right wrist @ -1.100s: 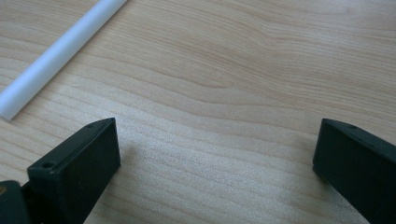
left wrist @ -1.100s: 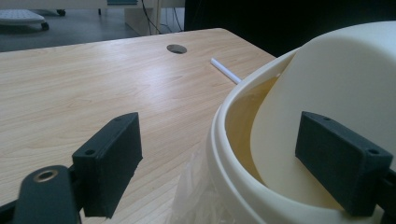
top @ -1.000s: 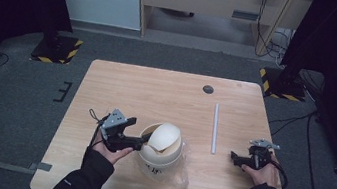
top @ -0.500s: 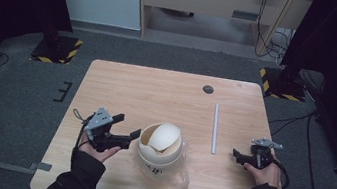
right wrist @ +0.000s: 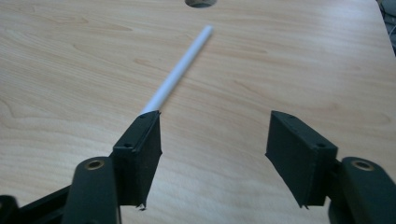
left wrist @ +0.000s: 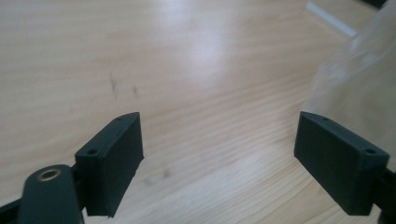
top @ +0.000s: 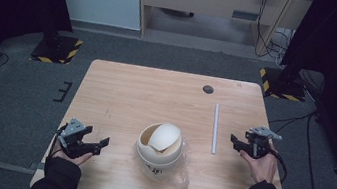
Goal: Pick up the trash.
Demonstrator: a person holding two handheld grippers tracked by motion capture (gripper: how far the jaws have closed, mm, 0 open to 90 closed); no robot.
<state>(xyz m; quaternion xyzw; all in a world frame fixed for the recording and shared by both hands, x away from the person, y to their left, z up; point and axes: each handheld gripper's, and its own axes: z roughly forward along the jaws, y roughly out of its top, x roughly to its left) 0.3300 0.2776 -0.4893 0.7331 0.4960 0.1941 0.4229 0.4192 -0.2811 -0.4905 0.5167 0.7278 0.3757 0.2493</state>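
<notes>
Two grippers rested low on the table [top: 122, 87], each with its fingers spread wide and holding nothing. The left gripper [top: 98, 145] sat near the front left corner, well apart from the cream bowl [top: 160, 144], which stood at the middle front inside a crumpled clear plastic bag [top: 180, 174]; in the left gripper view the bag's hazy edge [left wrist: 355, 79] rose just beyond one finger pad [left wrist: 338, 158], not touching it as far as I could tell. The right gripper [top: 234, 142] lay near the white straw [top: 215, 129], whose near end ran behind one finger [right wrist: 140, 149] in the right gripper view, outside the gap. To take the straw well, that gripper would likely need to shift sideways until the straw lay between the fingers, then close gently, since a thin tube rolls and crushes easily.
</notes>
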